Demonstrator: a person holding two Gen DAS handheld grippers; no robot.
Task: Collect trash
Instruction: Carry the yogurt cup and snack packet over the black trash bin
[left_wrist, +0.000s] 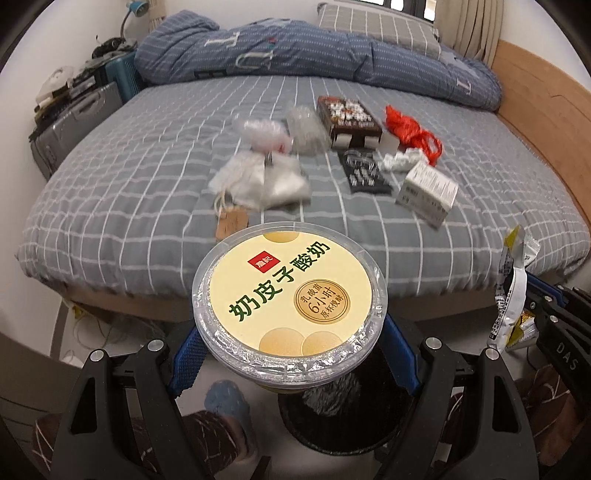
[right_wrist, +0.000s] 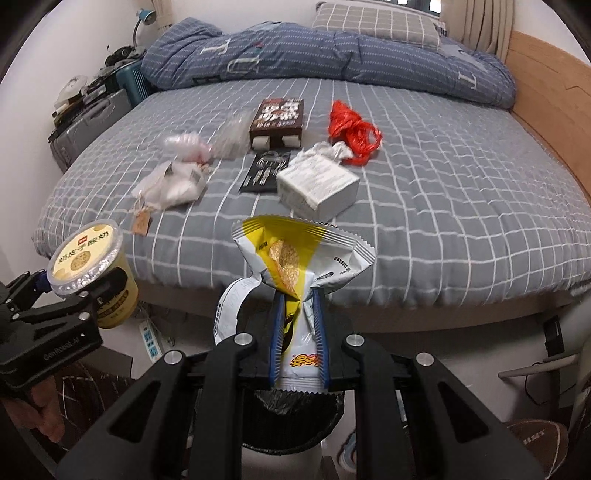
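1. Below both grippers, at 6 o'clock in each wrist view, we see the black-lined trash bin (right_wrist: 295, 417) standing on the floor at the foot of the bed (right_wrist: 461, 206).
2. Our left gripper (left_wrist: 291, 354) clamps the yogurt cup (left_wrist: 290, 299) with its blue pads set wide against the cup wall. The cup stands upright, lid facing us.
3. Our right gripper (right_wrist: 298, 314) is pinched narrow on the snack wrapper (right_wrist: 303, 258). The wrapper's long axis runs 6 to 12 o'clock along the fingers, open end flared at 12.
4. We judge the drop to turn on one relation: the bin mouth lies directly under each held item, with the cup partly covering it in the left view. Both grippers appear equally near.
5. On the bed at 12 o'clock remain the white box (right_wrist: 317, 186), red plastic bag (right_wrist: 351, 129), brown carton (right_wrist: 279, 118), black card (right_wrist: 262, 173) and white pouch (right_wrist: 173, 186).
6. Nothing visible stands between held items and bin. At 3 o'clock in the left view the two grippers sit near each other, so we judge simultaneous release risks contact.
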